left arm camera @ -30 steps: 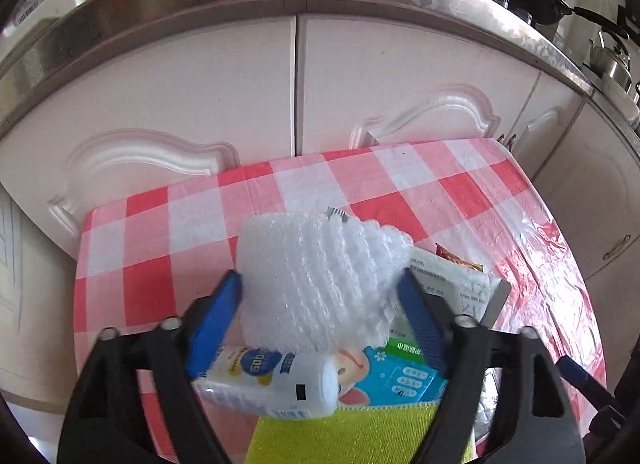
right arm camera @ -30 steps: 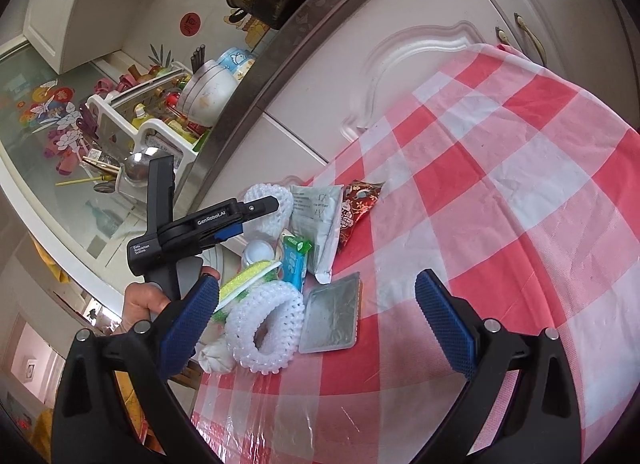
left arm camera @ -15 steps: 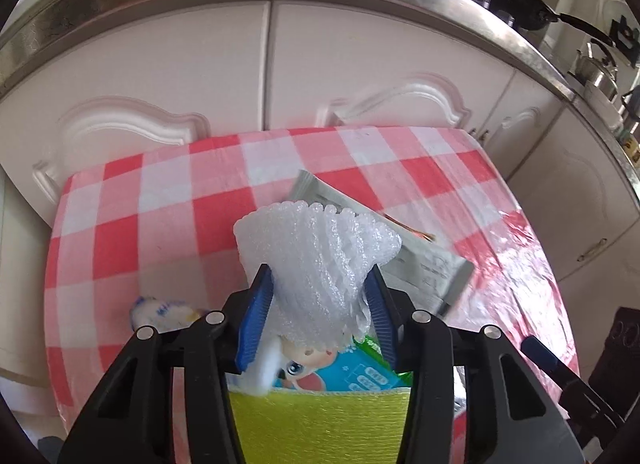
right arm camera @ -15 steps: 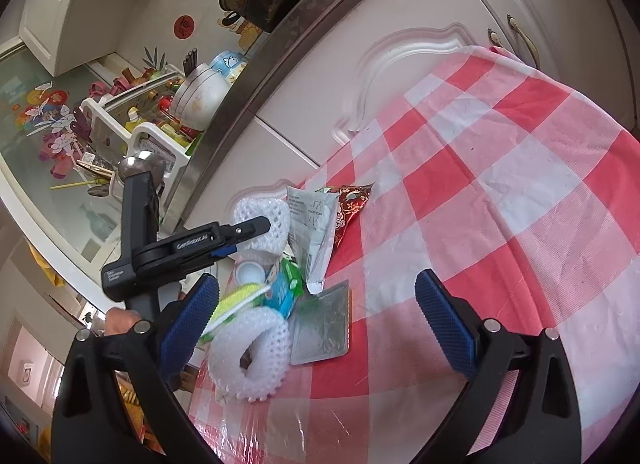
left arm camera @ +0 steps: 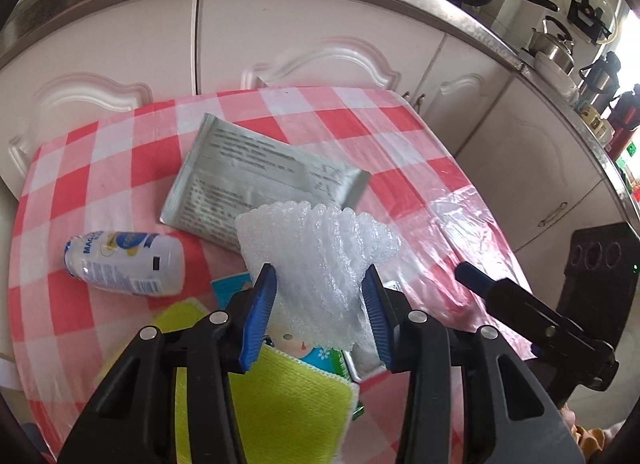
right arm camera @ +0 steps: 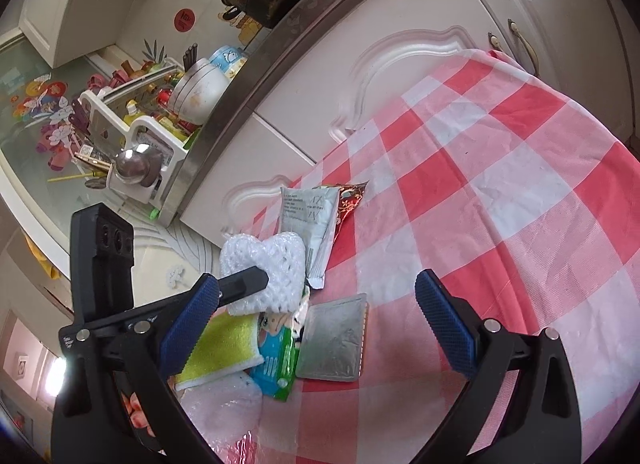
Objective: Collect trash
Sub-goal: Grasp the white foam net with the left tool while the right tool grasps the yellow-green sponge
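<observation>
White foam fruit net [left arm camera: 316, 260], crumpled and fanned out, pinched at its lower end between blue pads, raised above the red-checked cloth. Grey printed sachet [left arm camera: 256, 180] flat behind it, corner tucked under the net. Small white bottle [left arm camera: 124, 264] with blue label, on its side to the left, apart from the rest. Yellow-green sponge cloth [left arm camera: 276, 400] flat at the near edge, overlapping a blue cartoon-printed wrapper [right arm camera: 272, 360]. Dull foil tray [right arm camera: 334, 344] beside that wrapper; red snack wrapper [right arm camera: 350, 200] partly under the sachet.
</observation>
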`<state>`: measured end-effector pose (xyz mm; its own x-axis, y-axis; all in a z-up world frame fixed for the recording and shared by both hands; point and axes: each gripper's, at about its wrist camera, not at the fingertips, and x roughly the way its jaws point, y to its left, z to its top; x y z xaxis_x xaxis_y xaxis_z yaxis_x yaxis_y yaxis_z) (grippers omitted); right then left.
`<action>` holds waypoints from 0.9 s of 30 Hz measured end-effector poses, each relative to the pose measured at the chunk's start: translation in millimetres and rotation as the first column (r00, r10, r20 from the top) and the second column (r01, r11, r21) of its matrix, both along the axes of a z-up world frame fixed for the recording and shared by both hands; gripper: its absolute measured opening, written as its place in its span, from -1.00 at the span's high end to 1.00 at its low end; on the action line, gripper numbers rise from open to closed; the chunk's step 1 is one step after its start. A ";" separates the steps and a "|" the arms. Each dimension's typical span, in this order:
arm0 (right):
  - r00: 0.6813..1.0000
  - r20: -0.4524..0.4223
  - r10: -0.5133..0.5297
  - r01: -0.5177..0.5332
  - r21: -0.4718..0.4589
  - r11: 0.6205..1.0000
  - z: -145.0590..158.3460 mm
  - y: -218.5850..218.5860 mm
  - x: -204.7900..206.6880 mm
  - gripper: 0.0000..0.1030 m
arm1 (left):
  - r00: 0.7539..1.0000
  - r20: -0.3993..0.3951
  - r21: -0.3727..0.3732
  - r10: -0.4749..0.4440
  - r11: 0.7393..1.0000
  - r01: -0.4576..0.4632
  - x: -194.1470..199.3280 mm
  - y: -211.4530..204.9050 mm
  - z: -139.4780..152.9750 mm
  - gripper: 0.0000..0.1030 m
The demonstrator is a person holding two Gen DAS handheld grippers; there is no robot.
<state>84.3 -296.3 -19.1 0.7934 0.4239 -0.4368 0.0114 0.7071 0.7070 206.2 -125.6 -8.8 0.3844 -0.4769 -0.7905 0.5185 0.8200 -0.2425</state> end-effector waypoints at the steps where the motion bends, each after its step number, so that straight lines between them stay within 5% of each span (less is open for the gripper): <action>1: 1.000 -0.002 0.009 -0.009 -0.001 1.000 0.2 1.1 0.2 -0.92 | 1.000 0.002 -0.010 0.005 1.000 -0.005 -3.8 1.4 0.8 0.12; 14: 0.989 0.010 0.146 -0.146 -0.053 0.988 7.1 33.9 2.6 -0.92 | 0.978 0.063 -0.183 0.198 0.966 -0.184 -44.4 61.0 47.9 0.15; 27: 0.911 0.018 0.411 -0.390 -0.286 0.876 32.1 122.7 13.5 -0.92 | 0.897 0.038 -0.251 0.440 0.873 -0.418 -112.2 172.9 61.4 0.15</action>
